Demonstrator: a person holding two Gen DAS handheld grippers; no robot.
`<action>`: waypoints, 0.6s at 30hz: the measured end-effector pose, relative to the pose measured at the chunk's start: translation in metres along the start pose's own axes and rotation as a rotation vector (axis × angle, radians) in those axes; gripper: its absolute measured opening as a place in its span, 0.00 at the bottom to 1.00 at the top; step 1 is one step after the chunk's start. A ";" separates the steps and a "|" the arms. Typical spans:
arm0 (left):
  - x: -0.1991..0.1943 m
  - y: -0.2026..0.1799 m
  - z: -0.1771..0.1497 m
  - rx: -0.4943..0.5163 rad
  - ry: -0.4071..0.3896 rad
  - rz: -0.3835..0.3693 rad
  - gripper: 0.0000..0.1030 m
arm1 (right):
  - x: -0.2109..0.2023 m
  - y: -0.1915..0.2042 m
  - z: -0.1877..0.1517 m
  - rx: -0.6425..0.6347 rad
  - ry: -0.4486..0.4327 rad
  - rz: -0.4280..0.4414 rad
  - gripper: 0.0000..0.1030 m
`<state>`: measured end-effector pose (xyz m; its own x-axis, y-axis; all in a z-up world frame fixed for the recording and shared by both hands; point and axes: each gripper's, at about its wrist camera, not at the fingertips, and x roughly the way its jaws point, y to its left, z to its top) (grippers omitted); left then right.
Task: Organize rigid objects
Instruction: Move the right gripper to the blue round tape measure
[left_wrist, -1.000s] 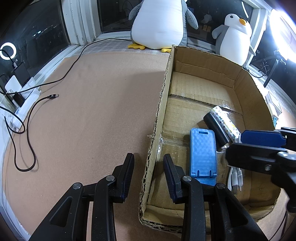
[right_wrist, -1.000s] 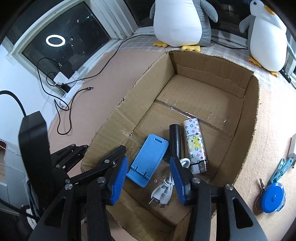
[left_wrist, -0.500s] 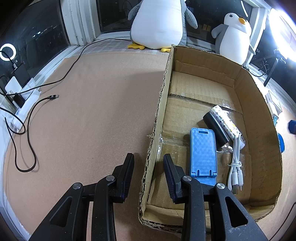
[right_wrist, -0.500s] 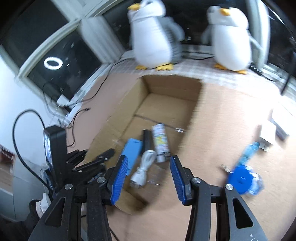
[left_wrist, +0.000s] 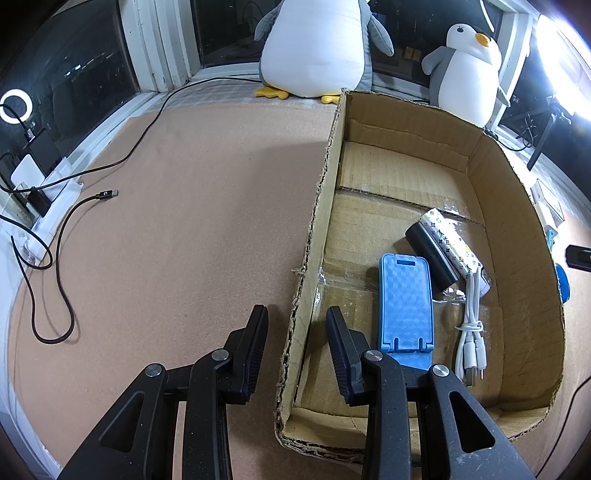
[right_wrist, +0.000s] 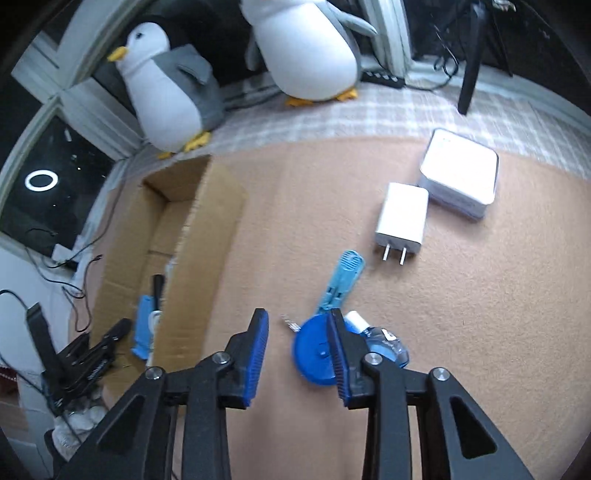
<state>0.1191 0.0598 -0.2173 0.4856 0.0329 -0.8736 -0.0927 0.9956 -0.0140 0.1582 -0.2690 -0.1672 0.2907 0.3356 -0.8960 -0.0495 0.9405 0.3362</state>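
Jaws spread on both grippers, empty; right gripper (right_wrist: 297, 350) over blue tape measure (right_wrist: 314, 358), right of cardboard box (right_wrist: 207, 236). Next: lower, pinch it.

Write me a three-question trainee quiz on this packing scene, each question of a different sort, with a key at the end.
1. True or false: the blue phone stand lies inside the cardboard box.
2. Multiple choice: which thing lies outside the box, on the mat? A) white coiled cable B) white charger plug C) patterned cylinder
3. Fill in: the left gripper is open, with one of its fingers on each side of the box's ____ wall.

Key: 1 true. 2 B; the charger lies by the white square box, beyond the light blue clip and blue tape measure near the open right gripper. 3 left.
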 end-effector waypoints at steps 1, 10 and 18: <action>0.000 0.000 0.000 0.000 0.000 0.000 0.35 | 0.002 -0.002 0.000 0.001 0.002 -0.003 0.28; 0.000 0.000 0.000 0.000 0.000 0.000 0.35 | 0.018 0.000 0.001 -0.067 0.053 -0.045 0.27; 0.000 0.000 0.000 -0.002 0.000 -0.001 0.35 | 0.016 0.026 -0.029 -0.262 0.091 -0.122 0.26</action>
<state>0.1189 0.0594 -0.2175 0.4861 0.0323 -0.8733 -0.0939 0.9955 -0.0155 0.1343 -0.2379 -0.1812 0.2233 0.2114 -0.9516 -0.2676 0.9520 0.1486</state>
